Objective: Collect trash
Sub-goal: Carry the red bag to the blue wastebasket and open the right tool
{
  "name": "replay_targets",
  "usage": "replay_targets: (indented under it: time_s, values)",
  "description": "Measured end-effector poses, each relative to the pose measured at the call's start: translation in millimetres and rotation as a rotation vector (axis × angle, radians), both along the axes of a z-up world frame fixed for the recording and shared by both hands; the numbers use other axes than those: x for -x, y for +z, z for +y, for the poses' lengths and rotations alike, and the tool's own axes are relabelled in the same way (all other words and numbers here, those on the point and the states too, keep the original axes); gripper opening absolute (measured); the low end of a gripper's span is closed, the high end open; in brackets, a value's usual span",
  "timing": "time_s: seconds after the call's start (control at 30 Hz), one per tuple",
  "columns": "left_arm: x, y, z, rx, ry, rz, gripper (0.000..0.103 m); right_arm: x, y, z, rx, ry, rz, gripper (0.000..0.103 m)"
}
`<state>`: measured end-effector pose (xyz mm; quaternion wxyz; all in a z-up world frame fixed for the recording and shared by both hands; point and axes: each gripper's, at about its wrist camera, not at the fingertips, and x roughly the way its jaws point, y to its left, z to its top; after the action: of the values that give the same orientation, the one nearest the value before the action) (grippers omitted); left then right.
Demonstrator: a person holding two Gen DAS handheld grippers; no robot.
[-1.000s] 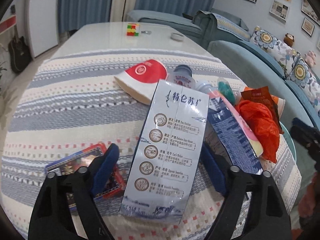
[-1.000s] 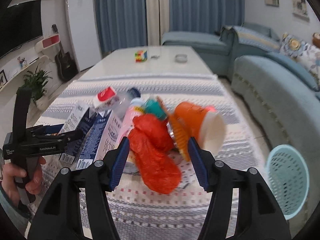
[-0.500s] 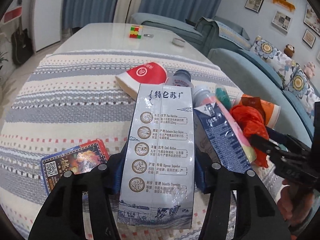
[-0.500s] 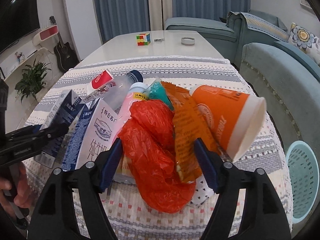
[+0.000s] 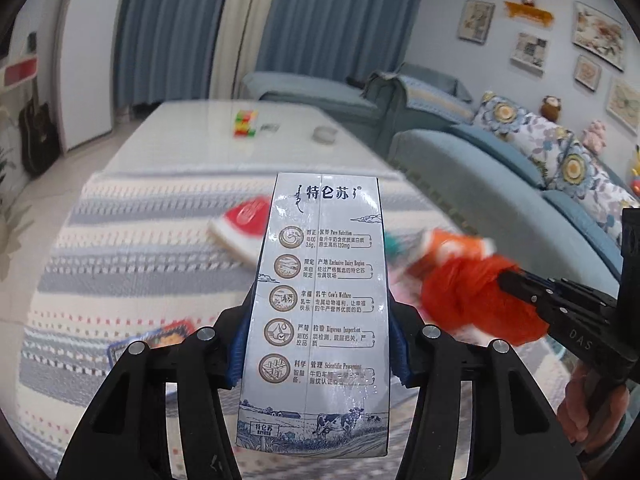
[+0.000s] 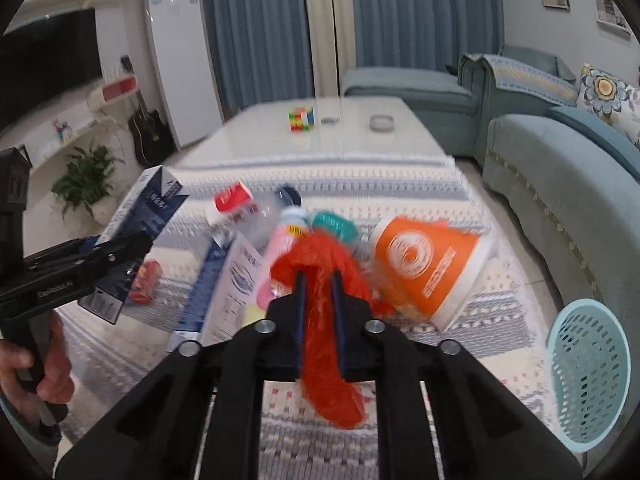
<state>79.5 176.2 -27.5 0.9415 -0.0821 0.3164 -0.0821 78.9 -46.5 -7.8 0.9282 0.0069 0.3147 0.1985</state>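
Observation:
My left gripper [image 5: 318, 344] is shut on a white-and-blue milk carton [image 5: 320, 312] and holds it lifted above the striped tablecloth [image 5: 132, 256]; it also shows in the right wrist view [image 6: 144, 216]. My right gripper [image 6: 319, 280] is shut on a red plastic bag [image 6: 324, 340], which hangs down between the fingers; the bag also shows in the left wrist view [image 5: 468, 292]. An orange paper cup [image 6: 428, 264], a second milk carton [image 6: 224, 288], a pink bottle [image 6: 280, 256], a clear bottle [image 6: 264, 216] and a red-and-white cup [image 6: 230, 200] lie on the cloth.
A light blue mesh waste basket [image 6: 588, 372] stands on the floor at the right of the table. A colour cube [image 6: 301, 119] and a small round dish [image 6: 381, 123] sit on the far bare tabletop. A blue sofa [image 6: 568, 168] runs along the right. A red card packet [image 5: 160, 336] lies front left.
My left gripper has closed on the milk carton and lifted it off the cloth. My right gripper has closed on the red plastic bag and pulled it up from the pile.

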Motion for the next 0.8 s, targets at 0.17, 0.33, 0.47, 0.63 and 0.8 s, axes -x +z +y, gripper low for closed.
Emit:
replay_targets:
  time_s: [0.17, 0.33, 0.47, 0.63, 0.8]
  values:
    - [13, 40, -42, -0.004, -0.081, -0.068, 0.052, 20, 38, -36, -0.038, -0.032, -0.073, 0.002]
    - [24, 56, -91, -0.04, -0.15, -0.095, 0.052, 28, 34, -70, -0.04, -0.043, -0.003, 0.002]
    - [34, 50, -110, -0.035, -0.17, -0.079, 0.052, 41, 2, -62, -0.013, 0.053, 0.104, 0.046]
    - [39, 39, -109, -0.034, -0.163, -0.05, 0.052, 51, -42, -23, 0.019, 0.217, 0.227, 0.055]
    - [40, 34, -98, -0.035, -0.148, -0.041, 0.052, 47, -69, 3, 0.048, 0.292, 0.288, 0.062]
